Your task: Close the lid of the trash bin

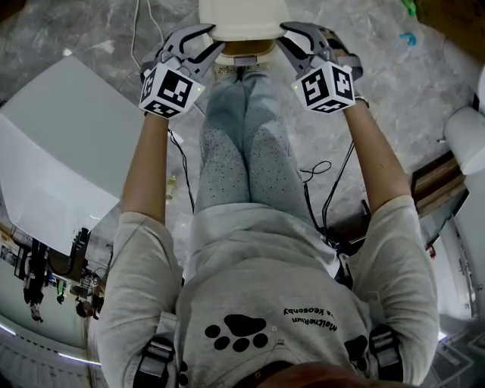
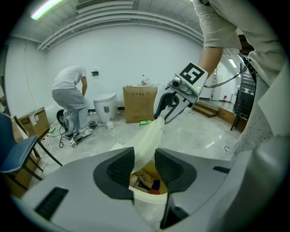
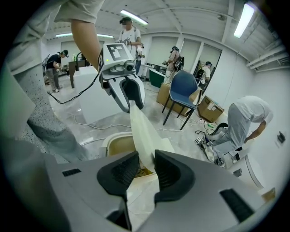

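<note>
Lid [image 1: 242,15] is up, tilted over the open trash bin [image 3: 115,141] on the floor by the knees. Left tongs [image 2: 145,165] and right tongs [image 3: 146,168] straddle its opposite side edges, pads slack, not clamping. Step: lowering the lid. Next probably needs guiding it down until it seats on the rim.

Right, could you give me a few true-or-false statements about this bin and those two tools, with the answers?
1. The lid passes between the jaws of both the left tool and the right tool. True.
2. The bin is empty. False: rubbish lies inside.
3. The lid is fully shut. False: it stands raised, and the bin's mouth is open.
4. A blue chair stands in the room. True.
</note>
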`<move>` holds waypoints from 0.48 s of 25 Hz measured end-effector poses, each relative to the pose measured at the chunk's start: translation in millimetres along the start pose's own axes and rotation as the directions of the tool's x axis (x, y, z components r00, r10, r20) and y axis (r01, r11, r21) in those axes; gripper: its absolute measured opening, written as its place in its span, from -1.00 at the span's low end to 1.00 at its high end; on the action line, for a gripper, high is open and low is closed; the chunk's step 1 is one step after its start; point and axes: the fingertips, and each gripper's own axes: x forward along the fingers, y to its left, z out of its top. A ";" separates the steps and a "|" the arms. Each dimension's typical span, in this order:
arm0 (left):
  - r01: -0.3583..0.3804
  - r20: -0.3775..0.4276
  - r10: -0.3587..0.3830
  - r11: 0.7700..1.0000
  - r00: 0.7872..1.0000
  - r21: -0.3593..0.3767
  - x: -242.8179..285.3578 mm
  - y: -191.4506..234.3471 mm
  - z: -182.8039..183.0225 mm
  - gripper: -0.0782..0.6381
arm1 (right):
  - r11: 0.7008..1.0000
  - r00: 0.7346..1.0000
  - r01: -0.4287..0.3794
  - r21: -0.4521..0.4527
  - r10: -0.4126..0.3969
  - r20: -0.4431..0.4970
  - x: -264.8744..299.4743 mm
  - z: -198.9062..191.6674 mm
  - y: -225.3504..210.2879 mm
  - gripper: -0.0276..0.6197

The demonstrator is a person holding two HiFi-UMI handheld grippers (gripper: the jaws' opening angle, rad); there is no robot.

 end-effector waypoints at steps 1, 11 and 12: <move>0.002 -0.006 -0.002 1.000 1.000 0.004 0.5 -1.9 -1.7 -0.37 | 1.000 1.000 -0.005 -0.005 0.005 -0.003 0.5 -1.2 2.2 -0.54; -0.009 -0.076 0.015 0.996 0.997 0.087 7.0 -22.3 -21.8 -0.36 | 0.997 0.999 -0.031 -0.069 0.029 -0.038 7.3 -15.2 27.7 -0.52; -0.007 -0.082 0.015 0.996 0.997 0.094 7.9 -24.0 -23.8 -0.36 | 0.997 0.999 -0.033 -0.076 0.030 -0.040 8.2 -16.7 29.9 -0.52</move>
